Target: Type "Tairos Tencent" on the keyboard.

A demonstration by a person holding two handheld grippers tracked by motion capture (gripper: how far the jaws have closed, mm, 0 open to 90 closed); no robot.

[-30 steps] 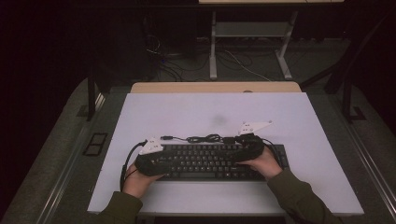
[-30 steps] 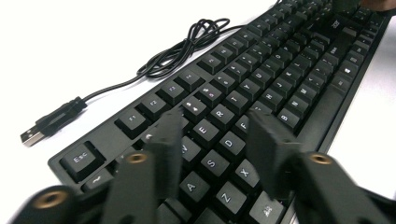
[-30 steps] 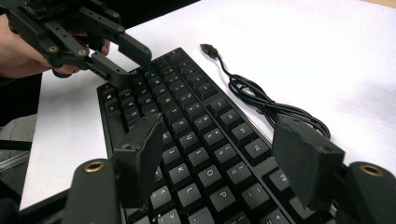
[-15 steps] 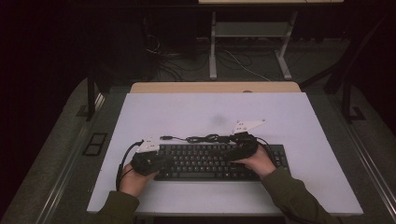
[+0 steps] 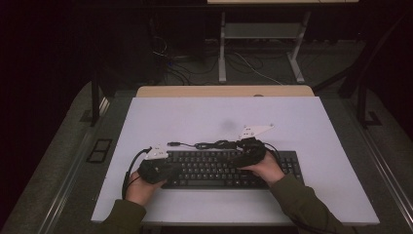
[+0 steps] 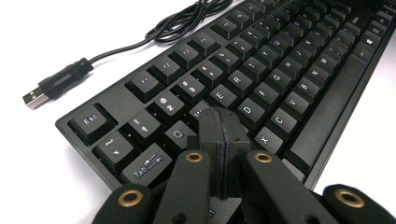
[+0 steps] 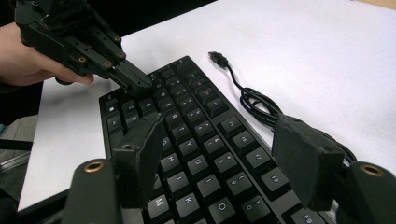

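table (image 5: 311,126) — white, carries your work | keyboard (image 5: 219,168) — black, lies flat near the table's front edge, its cable (image 5: 214,144) coiled just behind | your right gripper (image 7: 224,168) — jaws wide apart, holding nothing, above the keys | your left gripper (image 6: 223,135) — jaws pressed together, tip on the keys near Q | USB plug (image 6: 56,86) lies on the table beside Esc

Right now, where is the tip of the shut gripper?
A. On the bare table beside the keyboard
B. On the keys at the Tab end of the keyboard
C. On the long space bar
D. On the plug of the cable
B: the left gripper, jaws pressed together, has its tip on the keys just past Tab on the keyboard, well away from the plug.
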